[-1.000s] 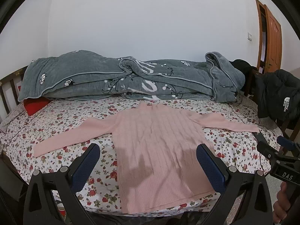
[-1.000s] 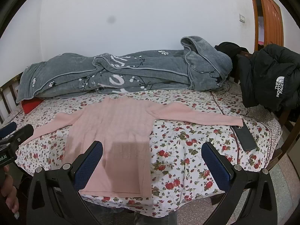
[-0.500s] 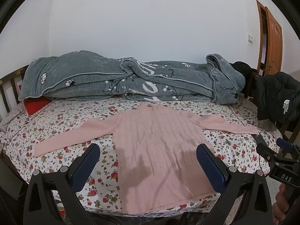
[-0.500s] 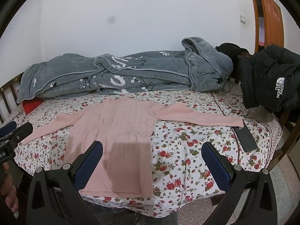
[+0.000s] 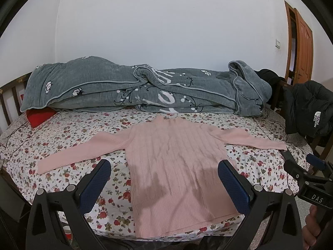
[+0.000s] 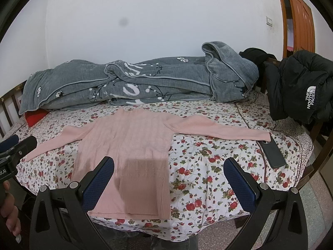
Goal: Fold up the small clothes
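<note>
A pink ribbed sweater [image 5: 177, 162] lies flat on the flowered bed sheet [image 5: 68, 129], hem toward me, both sleeves spread out sideways. It also shows in the right wrist view [image 6: 129, 145]. My left gripper [image 5: 164, 179] is open and empty, held above the sweater's hem. My right gripper [image 6: 169, 177] is open and empty, above the sweater's right hem corner and the sheet beside it. The right gripper also shows at the right edge of the left wrist view [image 5: 308, 173], and the left gripper at the left edge of the right wrist view [image 6: 14, 148].
A rolled grey quilt [image 5: 145, 91] lies along the far side of the bed by the wall. A red pillow [image 5: 39, 116] peeks out at the left. A black jacket [image 6: 301, 87] hangs at the right. A dark phone [image 6: 273, 154] lies near the right sleeve's end. An orange door [image 6: 299, 20] is behind.
Both cameras have tilted slightly, so the bed sits a bit lower in view. The sweater has not moved and both grippers stay open.
</note>
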The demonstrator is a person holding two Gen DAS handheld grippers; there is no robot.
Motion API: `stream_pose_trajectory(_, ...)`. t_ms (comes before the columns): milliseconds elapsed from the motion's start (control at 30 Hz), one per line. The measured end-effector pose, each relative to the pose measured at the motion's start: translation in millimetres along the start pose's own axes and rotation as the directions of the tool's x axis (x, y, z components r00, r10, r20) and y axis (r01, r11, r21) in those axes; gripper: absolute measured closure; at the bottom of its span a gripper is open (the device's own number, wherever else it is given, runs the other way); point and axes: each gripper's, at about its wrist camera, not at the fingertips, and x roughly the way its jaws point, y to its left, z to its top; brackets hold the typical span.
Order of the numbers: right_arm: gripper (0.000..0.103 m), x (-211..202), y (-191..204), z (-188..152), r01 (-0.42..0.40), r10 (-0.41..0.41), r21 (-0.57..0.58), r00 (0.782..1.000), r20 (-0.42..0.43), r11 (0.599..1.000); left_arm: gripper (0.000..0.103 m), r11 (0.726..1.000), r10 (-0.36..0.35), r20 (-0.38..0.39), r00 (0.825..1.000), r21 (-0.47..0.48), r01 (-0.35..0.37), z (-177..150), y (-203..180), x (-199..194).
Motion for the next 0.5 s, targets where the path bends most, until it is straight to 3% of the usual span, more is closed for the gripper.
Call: stream_pose_trajectory(500,0.000,-2.5,6.4,1.3,0.007,-0.007,-0.016,1.000,0.010,1.000,0.000,0.999,0.040,0.011,0.999,-0.011,-0.040,1.0,8.8,7.1)
